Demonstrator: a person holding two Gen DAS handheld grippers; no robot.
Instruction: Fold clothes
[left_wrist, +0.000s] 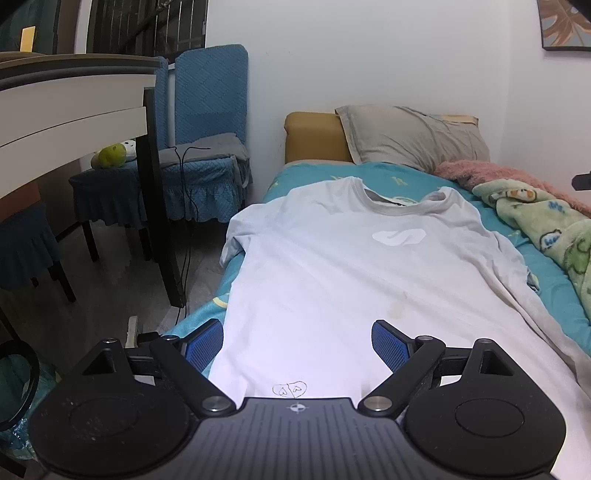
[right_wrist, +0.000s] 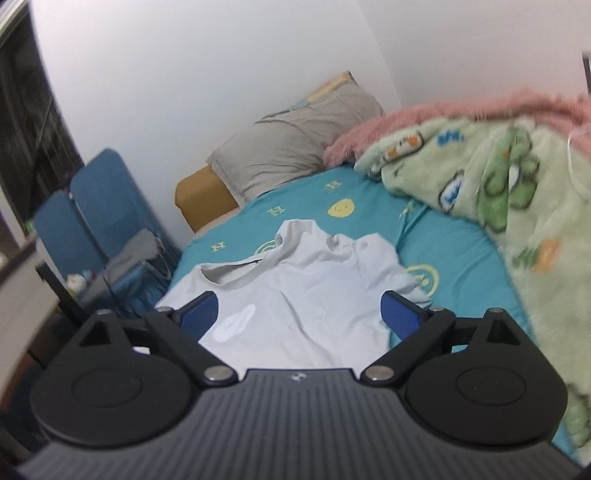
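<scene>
Chairs (left_wrist: 207, 122): blue-covered, left of the bed, against the wall
Left claw (left_wrist: 297, 341): fingers spread apart, hovering over the lower part of the T-shirt, gripping nothing
T-shirt (left_wrist: 332, 277): white, spread face up along the bed (left_wrist: 546, 291), collar toward the pillow, left sleeve hanging over the bed's edge
Pillow (left_wrist: 413, 136): grey, at the head of the bed
Blanket (left_wrist: 546, 221): green and pink, bunched on the bed right of the T-shirt
Right claw (right_wrist: 299, 314): fingers wide apart above the T-shirt's chest, holding nothing
</scene>
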